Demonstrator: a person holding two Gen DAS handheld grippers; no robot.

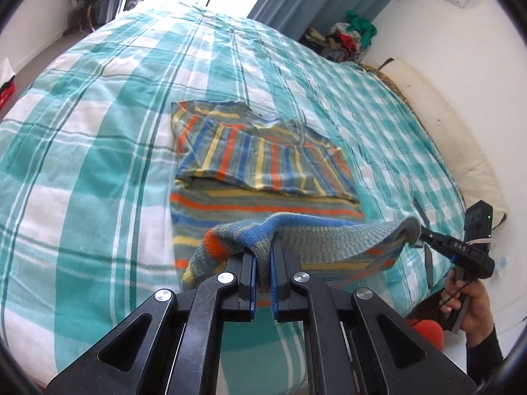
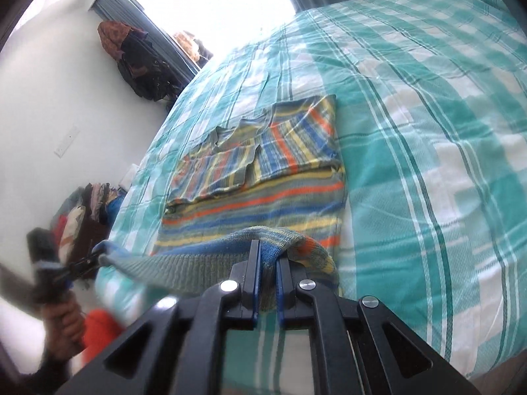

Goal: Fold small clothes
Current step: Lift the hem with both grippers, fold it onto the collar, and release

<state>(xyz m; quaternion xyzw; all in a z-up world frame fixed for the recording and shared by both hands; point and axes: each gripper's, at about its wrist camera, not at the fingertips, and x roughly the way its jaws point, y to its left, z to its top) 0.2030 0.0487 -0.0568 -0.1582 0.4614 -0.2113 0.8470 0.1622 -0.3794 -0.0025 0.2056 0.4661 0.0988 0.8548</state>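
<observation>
**Hem lifted by both grippers, sweater on bed**

The striped sweater is laid flat mid-bed on the teal plaid bedspread, sleeves folded across the chest. Its near hem is raised off the bed and stretched between the two grippers.

- Left gripper: jaws pressed together on a bunched corner of the hem, fabric draped over both fingertips.
- Right gripper: likewise clamped on the opposite hem corner. It is also seen from the left wrist view at far right, hem pinched at its tip, held by the right hand.
- Left hand is seen blurred at lower left.

No containers are visible; a loose clothes pile is stacked against the wall past the far bed corner.
</observation>
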